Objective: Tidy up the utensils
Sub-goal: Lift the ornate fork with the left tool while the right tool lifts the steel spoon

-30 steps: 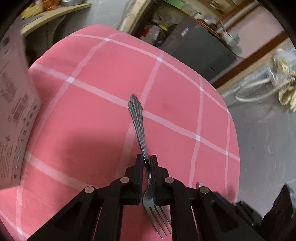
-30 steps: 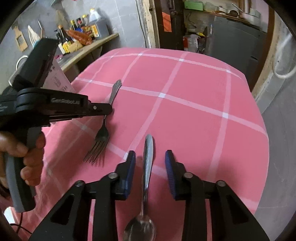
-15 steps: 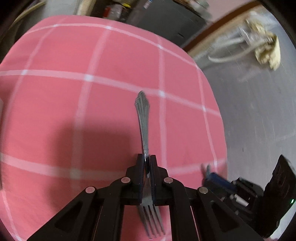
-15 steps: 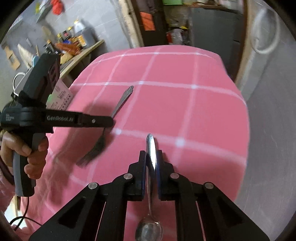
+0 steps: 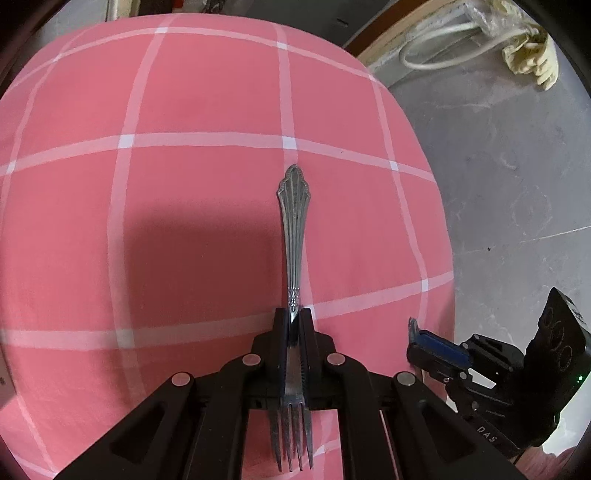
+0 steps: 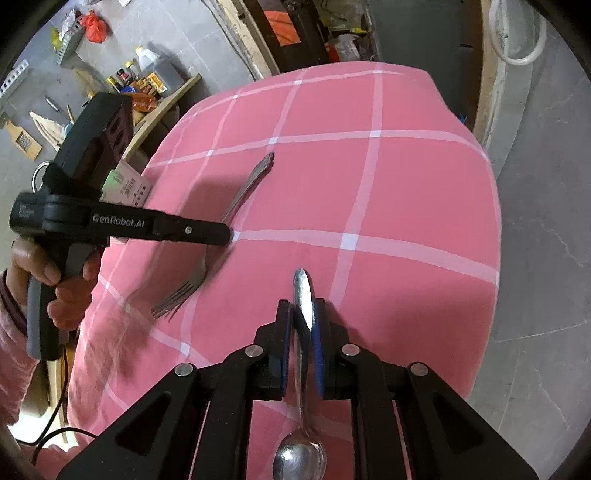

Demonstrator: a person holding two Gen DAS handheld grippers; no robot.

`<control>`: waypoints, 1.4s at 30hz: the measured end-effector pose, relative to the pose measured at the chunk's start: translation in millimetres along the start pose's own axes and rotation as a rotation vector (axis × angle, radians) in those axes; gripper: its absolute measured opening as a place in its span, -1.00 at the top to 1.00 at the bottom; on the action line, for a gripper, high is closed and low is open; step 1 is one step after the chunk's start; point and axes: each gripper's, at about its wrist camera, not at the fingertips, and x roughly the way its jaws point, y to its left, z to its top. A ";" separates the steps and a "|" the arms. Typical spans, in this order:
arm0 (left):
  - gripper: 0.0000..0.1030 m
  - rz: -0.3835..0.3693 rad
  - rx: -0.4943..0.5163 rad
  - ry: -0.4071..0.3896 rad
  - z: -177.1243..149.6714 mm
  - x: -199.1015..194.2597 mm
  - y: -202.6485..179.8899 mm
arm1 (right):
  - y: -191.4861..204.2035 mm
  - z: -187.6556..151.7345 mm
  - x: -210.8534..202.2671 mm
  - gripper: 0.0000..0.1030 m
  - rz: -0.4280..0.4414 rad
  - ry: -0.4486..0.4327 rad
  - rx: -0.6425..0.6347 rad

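A steel fork (image 5: 293,236) with a fluted handle is clamped at its neck in my left gripper (image 5: 293,317), handle pointing forward, tines toward the camera, held just above the pink checked tablecloth (image 5: 184,206). In the right wrist view the fork (image 6: 243,188) and the left gripper (image 6: 225,234) show at the left. A steel spoon (image 6: 303,295) is clamped by its handle in my right gripper (image 6: 302,308), bowl toward the camera. The right gripper (image 5: 417,334) also shows at the lower right of the left wrist view, near the table's right edge.
A printed cardboard box (image 6: 127,186) stands at the table's left edge. Behind it is a wooden shelf with bottles (image 6: 155,79). Grey floor (image 5: 498,166) lies past the table's right edge, with a white hose (image 5: 443,48) and dark cabinets (image 6: 314,26) beyond.
My right gripper closed on the spoon's handle and lifted it. My left gripper, holding the fork, swung to the right, so the box has left its view.
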 end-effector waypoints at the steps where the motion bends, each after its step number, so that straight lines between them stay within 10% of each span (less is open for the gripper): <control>1: 0.88 -0.002 -0.004 0.014 2.2 0.1 1.1 | 2.8 1.8 1.7 0.57 0.009 0.014 -0.008; 5: 0.88 -0.015 -0.018 0.037 8.8 1.1 3.9 | 20.0 6.6 9.5 0.33 -0.029 0.060 -0.075; 9: 0.85 -0.009 -0.017 0.031 11.2 -0.3 4.6 | 33.8 3.4 13.0 0.58 -0.127 0.058 -0.134; 16: 0.89 0.024 0.026 -0.021 2.7 -0.5 -5.8 | 26.5 -8.2 8.1 0.95 -0.053 0.007 -0.026; 28: 0.90 -0.105 -0.011 -0.062 -45.1 -16.9 2.8 | 12.0 -45.2 -2.4 0.96 0.074 -0.133 0.183; 42: 0.90 -0.070 0.050 -0.282 -87.8 -62.6 -17.0 | 42.4 -38.0 -47.5 0.96 0.075 -0.353 0.142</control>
